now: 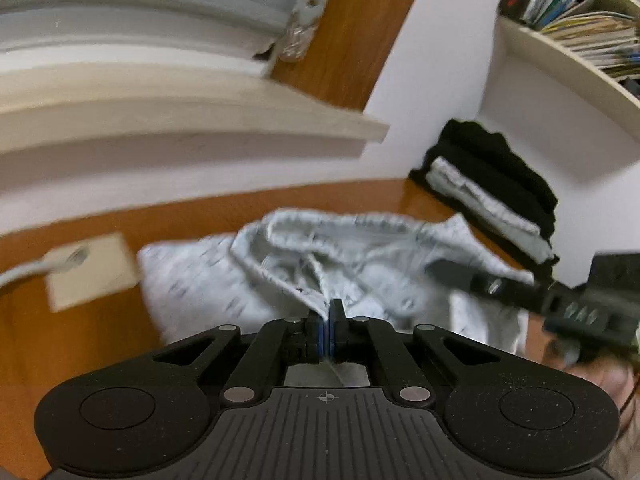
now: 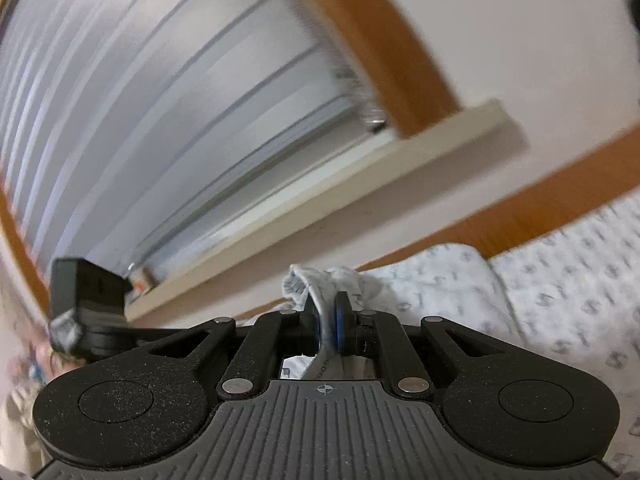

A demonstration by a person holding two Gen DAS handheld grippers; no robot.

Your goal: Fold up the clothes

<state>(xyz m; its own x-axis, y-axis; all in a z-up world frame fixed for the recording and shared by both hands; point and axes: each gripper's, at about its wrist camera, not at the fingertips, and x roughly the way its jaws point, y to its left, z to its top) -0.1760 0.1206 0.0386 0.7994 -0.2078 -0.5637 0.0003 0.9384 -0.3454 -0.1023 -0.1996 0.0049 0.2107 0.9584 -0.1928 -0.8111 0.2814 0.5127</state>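
The soft, pale grey printed garment (image 1: 320,264) lies rumpled on the glossy orange-brown wooden table (image 1: 80,340). The left gripper (image 1: 328,320) pinches a thin fold; the right gripper (image 2: 329,316) clamps a ribbed hem. Folded black and grey clothes (image 1: 492,196) are stacked far right.

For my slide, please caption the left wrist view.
Left gripper pinches grey printed garment on wooden table.
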